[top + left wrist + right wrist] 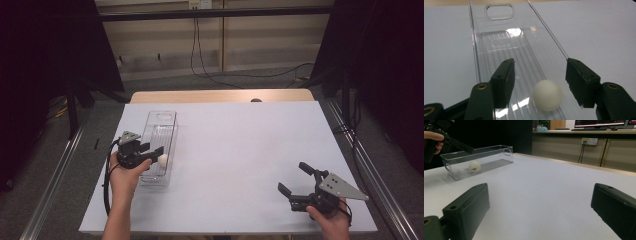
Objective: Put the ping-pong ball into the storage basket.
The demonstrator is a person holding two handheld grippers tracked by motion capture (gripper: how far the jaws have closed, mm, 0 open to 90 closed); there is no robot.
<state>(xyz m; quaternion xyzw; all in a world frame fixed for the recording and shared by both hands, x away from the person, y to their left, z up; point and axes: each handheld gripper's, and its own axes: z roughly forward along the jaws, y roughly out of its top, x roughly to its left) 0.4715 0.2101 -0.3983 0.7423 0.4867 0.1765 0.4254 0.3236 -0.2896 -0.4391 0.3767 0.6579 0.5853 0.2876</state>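
Note:
A long clear plastic bin [159, 131] lies on the white table [235, 150] at the left, its handle cut-out [499, 11] at the far end. A white ball [163, 160] [547, 94] [474, 166] rests on the bin's ribbed floor near its close end. My left gripper [152, 150] [539, 80] hovers over that end, open, with the ball lying below and between its jaws, untouched. My right gripper [294, 180] [539, 207] is open low over the table at the front right, holding nothing.
Black curtains hang on both sides and a grey floor with cables lies beyond the table. A wooden strip [220, 95] edges the table's far side. A counter with wall sockets [590, 141] stands in the background of the right gripper view.

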